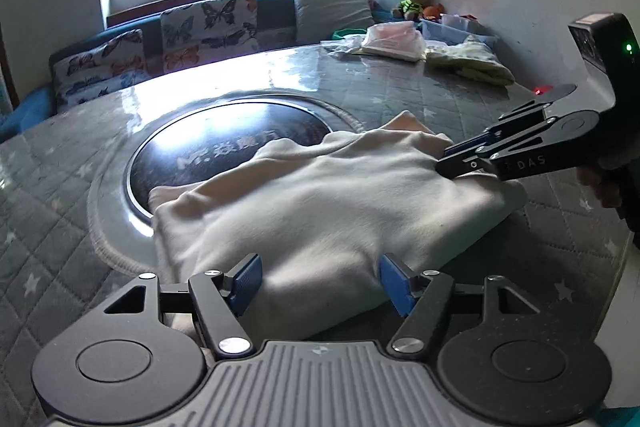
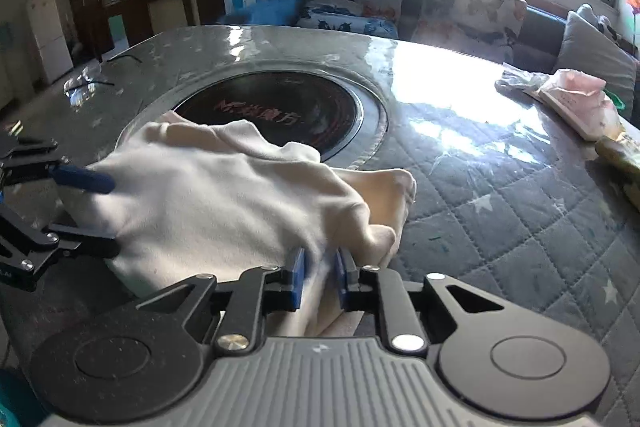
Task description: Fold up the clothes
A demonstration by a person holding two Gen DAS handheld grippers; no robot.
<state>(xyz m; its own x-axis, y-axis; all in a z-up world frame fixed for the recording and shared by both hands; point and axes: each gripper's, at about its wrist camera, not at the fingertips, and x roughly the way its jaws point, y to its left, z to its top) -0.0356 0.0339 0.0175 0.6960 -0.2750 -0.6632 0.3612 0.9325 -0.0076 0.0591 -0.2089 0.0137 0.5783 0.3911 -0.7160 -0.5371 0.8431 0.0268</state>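
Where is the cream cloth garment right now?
The cream cloth garment lies on the grey quilted table, overlapping the round black hotplate, between the open left gripper and the right gripper pinching it.

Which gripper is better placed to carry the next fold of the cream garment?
Probably right. The right gripper has its jaws closed on the cream garment's edge; the left gripper is open, straddling the cloth without pinching.

Garment [image 1: 320, 203] on table [image 1: 460, 99], partly over round inset plate [image 1: 224, 135], bagged items [image 1: 394, 41] behind, sofa cushions [image 1: 208, 23] beyond
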